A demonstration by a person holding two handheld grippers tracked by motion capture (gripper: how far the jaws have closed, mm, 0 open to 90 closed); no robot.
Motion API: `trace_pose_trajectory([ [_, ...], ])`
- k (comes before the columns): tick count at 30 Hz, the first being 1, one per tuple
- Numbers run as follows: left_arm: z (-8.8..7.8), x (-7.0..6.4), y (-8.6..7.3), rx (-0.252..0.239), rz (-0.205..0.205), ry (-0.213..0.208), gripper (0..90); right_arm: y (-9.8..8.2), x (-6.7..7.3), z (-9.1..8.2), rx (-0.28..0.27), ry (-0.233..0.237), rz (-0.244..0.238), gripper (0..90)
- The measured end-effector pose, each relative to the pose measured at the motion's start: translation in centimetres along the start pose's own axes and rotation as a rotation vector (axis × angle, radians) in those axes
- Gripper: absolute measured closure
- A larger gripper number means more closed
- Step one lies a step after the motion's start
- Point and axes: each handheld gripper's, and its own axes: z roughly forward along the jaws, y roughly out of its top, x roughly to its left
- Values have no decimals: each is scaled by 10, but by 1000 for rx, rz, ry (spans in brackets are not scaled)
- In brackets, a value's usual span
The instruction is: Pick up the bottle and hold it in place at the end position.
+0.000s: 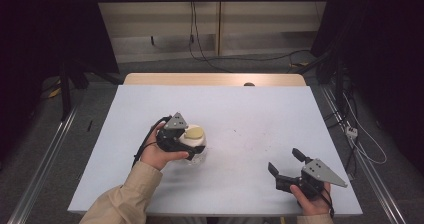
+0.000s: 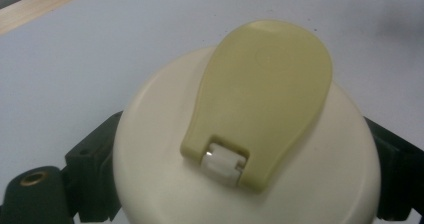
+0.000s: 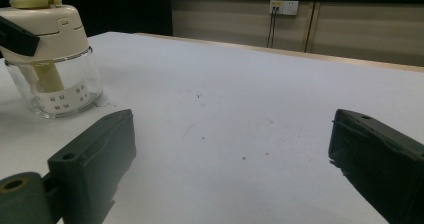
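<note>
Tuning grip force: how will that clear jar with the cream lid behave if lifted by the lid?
The jar looks like glass or hard plastic: rigid, probably smooth. With the left gripper clamping only the cream lid, the body might drop if the lid is loose. It looks nearly empty, probably light.

Clear glass jar body [image 1: 196, 156] mostly hidden under cream domed plastic lid [image 1: 195, 138] and left gripper [image 1: 176, 140] in the high view. Left gripper view: lid [image 2: 240, 149] cut off by the bottom edge and covering both jaws' inner faces. Small print on white label inside jar [image 3: 64, 100] unreadable in the right gripper view.
</note>
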Motion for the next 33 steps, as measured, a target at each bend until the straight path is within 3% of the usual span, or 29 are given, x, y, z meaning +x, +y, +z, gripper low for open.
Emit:
trace_pose_trajectory([
  [15, 6, 9, 24, -14, 5, -9, 108, 1, 0, 0, -3, 7, 0, 44],
  [33, 29, 22, 44, -12, 4, -4, 108, 1, 0, 0, -7, 12, 5, 45],
])
